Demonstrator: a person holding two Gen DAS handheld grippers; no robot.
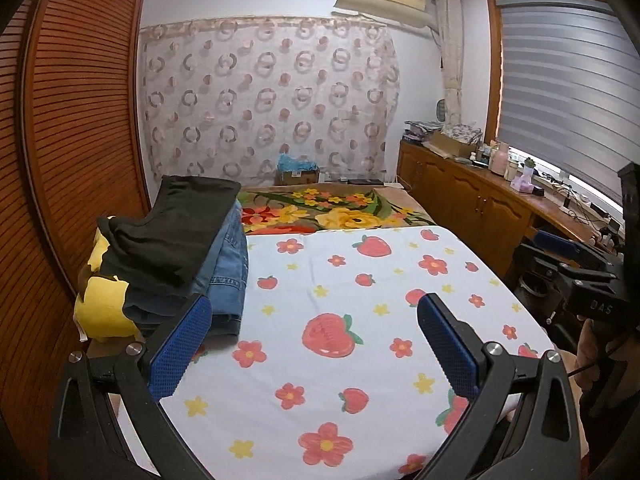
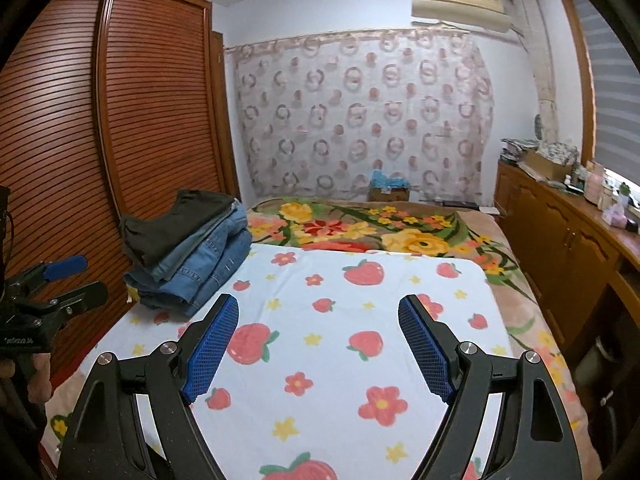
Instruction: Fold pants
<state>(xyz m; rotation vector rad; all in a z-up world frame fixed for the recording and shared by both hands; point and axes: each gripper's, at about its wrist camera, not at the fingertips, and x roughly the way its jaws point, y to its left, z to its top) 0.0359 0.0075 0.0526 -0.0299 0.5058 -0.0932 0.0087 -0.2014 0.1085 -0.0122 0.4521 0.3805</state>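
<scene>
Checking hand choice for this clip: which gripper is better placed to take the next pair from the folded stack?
Left, probably. The left gripper is open beside the stack of pants, which lies on its side. The right gripper, also open, hangs over the strawberry sheet, farther away.

A home bedroom: bed [image 2: 520, 320], louvred wardrobe [image 2: 152, 100], curtain [image 2: 360, 112] and wall air conditioner [image 2: 460, 0]

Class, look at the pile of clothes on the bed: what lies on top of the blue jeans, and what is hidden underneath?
A dark folded garment lies on top of the stacked blue jeans. Something yellow shows beside the pile; how far it reaches under the pile is covered.
</scene>
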